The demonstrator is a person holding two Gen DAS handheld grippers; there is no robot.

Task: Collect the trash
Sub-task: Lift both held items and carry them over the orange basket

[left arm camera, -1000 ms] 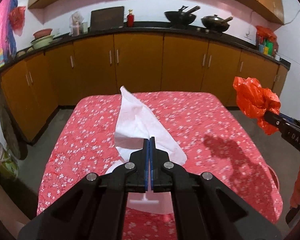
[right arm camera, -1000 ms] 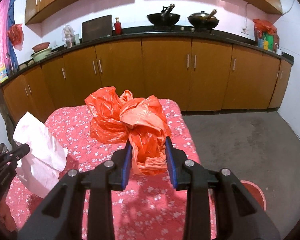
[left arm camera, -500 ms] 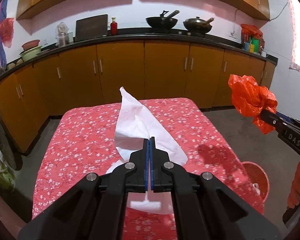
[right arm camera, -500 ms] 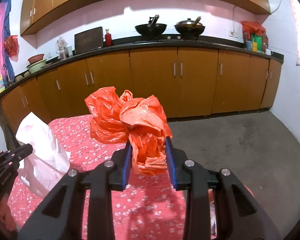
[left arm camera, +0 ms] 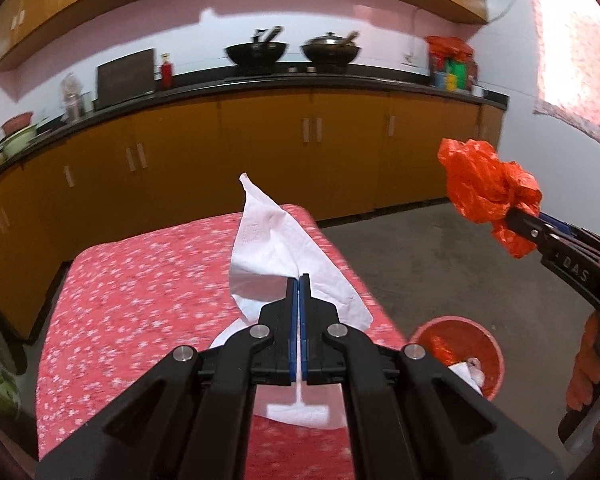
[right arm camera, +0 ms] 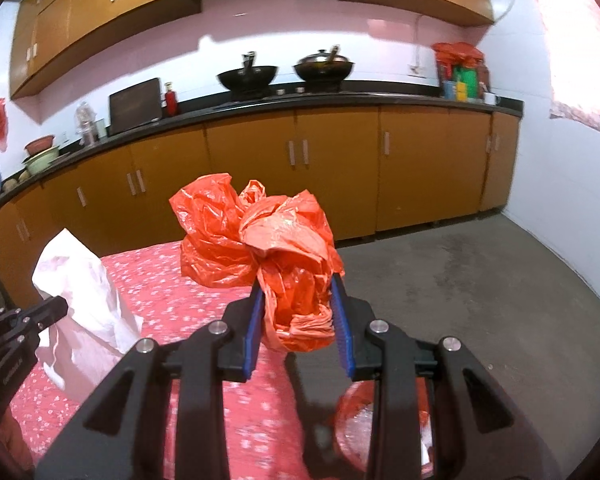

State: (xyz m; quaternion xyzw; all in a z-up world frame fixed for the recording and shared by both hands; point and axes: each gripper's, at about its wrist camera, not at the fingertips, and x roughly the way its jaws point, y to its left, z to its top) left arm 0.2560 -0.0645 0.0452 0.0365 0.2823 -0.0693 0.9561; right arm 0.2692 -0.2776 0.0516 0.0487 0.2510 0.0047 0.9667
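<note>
Left tongs (left arm camera: 299, 280) clamped on tissue (left arm camera: 276, 240); right tongs (right arm camera: 296, 312) grip orange bag (right arm camera: 260, 232). Centre each over bin (left arm camera: 488, 336) below before letting go.

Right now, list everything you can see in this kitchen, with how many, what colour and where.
white tissue: one, white, pinched in the left gripper above the table
plastic bag: one, orange, crumpled, clamped in the right gripper
bin: one, red, on the floor right of the table, with trash inside
table: one, red floral cloth, in front of the cabinets
woks: two, black, on the counter
bottle: one, red, on the counter
cabinets: brown, below and above the counter
left gripper: black, blue pads
right gripper: black, blue pads
</note>
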